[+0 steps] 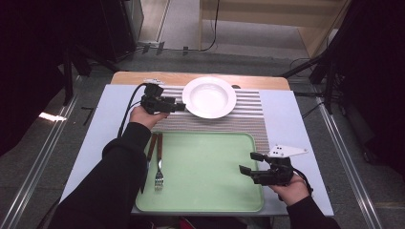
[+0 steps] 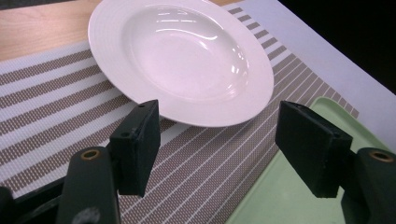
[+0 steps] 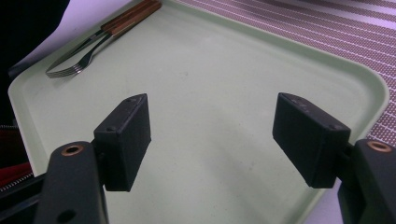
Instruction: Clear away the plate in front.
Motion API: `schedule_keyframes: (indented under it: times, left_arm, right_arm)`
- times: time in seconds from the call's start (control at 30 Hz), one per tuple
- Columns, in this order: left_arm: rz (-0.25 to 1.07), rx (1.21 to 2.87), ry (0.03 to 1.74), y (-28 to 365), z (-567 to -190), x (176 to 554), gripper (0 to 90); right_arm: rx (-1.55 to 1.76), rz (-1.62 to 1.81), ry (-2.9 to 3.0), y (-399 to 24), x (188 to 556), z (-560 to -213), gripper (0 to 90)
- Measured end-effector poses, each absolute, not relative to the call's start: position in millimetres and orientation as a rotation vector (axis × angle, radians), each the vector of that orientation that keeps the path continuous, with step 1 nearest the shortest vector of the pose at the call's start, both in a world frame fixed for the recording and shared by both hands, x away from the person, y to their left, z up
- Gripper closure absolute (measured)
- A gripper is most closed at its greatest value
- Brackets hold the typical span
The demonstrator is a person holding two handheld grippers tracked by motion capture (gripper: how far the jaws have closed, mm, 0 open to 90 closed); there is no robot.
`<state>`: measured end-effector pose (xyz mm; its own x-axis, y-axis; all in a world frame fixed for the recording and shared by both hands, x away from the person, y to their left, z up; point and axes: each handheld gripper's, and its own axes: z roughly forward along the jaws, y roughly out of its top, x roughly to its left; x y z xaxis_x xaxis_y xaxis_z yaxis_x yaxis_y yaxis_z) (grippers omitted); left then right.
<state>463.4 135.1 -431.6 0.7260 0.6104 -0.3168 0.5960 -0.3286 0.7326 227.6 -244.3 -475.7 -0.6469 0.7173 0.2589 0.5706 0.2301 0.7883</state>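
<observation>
Grey floor and dark curtains around a small bench [image 1: 95, 143] with a pale cover, a striped placemat [image 1: 248, 119] at its far half and a green tray [image 1: 210, 191] at the near half. White deep plate [image 1: 209, 97] sits on the placemat, roughly 12 o'clock from the tray, not touching it.

Looks like the step in hand is picking up that plate, probably to bring it over to the tray. The left hand-held gripper [image 1: 179, 107] is just beside the plate's rim at about its 8 o'clock, jaws spread wide and nothing between them. In the left gripper view the plate [image 2: 182, 60] rim is right ahead of the gap, slightly above the fingertips [image 2: 140, 140]. To do it well I'd go in low so one jaw slides under the rim and the other lands on top, then pinch the flat brim, not the bowl part. Glazed china is slippery, so get a deep bite before lifting and keep it level.

Left forearm is stretched forward across the tray's left edge, wrist turned so the jaws point toward 3 o'clock. The right hand-held gripper [image 1: 250, 162] hangs over the tray's right edge, also released and holding nothing, pointing toward 9 o'clock. A fork [image 1: 159, 162] and a knife [image 1: 149, 160] lie along the tray's left side, well out of the way.
</observation>
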Motion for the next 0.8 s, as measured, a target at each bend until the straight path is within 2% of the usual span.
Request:
schedule_keyframes:
  times: [0.1,0.8]
  left_arm:
    - [-0.008,1.998,0.902,133.9,-433.3,470.6,30.4]
    - [0.127,2.039,1.024,114.5,-452.8,511.1,30.4]
  right_arm:
    - [1.239,1.387,2.335,-244.4,227.0,-475.8,26.7]
    - [1.246,1.390,2.328,-247.7,224.1,-476.1,26.8]
